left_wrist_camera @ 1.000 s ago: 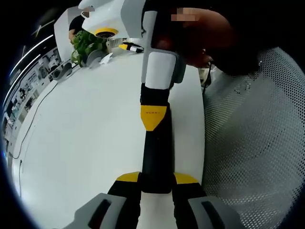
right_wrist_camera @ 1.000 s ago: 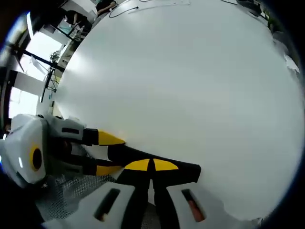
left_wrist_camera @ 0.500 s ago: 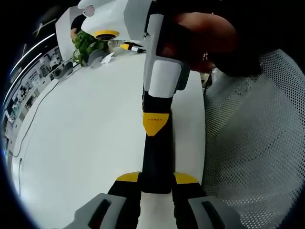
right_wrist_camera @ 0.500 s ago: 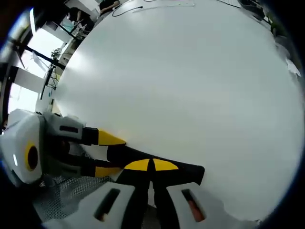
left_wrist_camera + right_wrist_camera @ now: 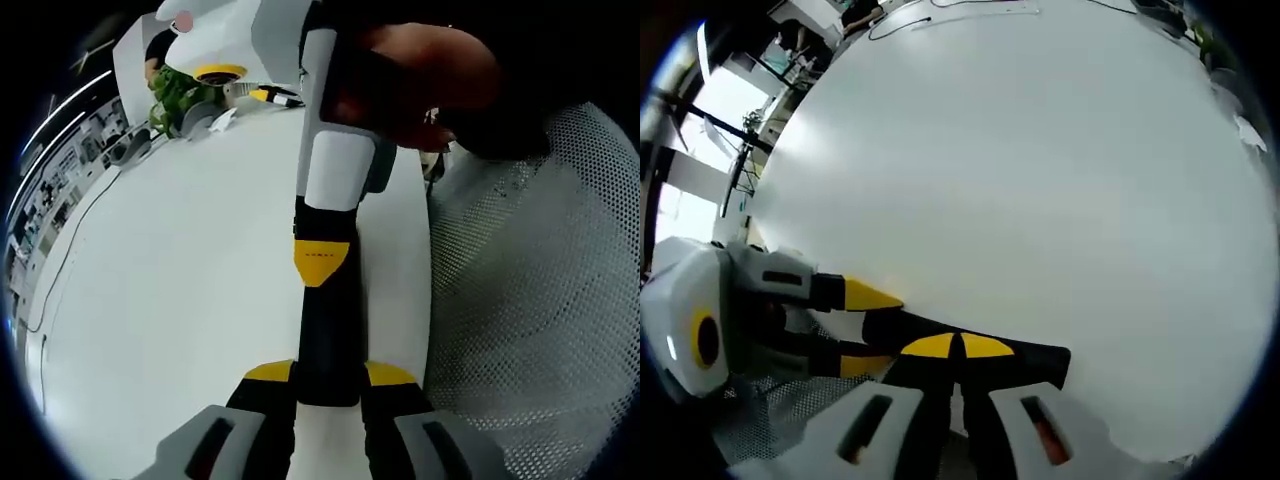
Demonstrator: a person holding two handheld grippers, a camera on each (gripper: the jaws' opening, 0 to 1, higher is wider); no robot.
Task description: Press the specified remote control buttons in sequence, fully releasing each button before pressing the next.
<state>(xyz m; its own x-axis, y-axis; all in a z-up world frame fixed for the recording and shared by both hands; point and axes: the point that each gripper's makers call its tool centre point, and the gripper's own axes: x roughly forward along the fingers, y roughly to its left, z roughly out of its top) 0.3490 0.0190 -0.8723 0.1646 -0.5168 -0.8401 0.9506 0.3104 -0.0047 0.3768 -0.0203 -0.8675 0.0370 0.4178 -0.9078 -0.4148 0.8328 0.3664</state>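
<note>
A long black remote (image 5: 328,345) lies lengthwise over the white table (image 5: 180,300), and my left gripper (image 5: 328,378) is shut on its near end, a yellow pad on each side. My right gripper (image 5: 322,262) reaches in from the top in the left gripper view. Its jaws are shut into one yellow tip resting on the remote's top face, and a hand (image 5: 420,70) holds it. In the right gripper view, the shut right gripper (image 5: 960,347) sits on the remote (image 5: 1040,360), with the left gripper (image 5: 865,328) clamping the remote from the left. No buttons are visible.
A grey mesh chair (image 5: 530,300) stands right of the table edge. At the table's far end sit a green plant (image 5: 180,90) and small items, including a yellow and black object (image 5: 270,97). A thin cable (image 5: 60,270) runs along the left. Windows and frames (image 5: 720,130) show beyond the table (image 5: 1040,180).
The right gripper's yellow tip has slid slightly along the remote towards the left gripper's jaws. Both grips are unchanged.
</note>
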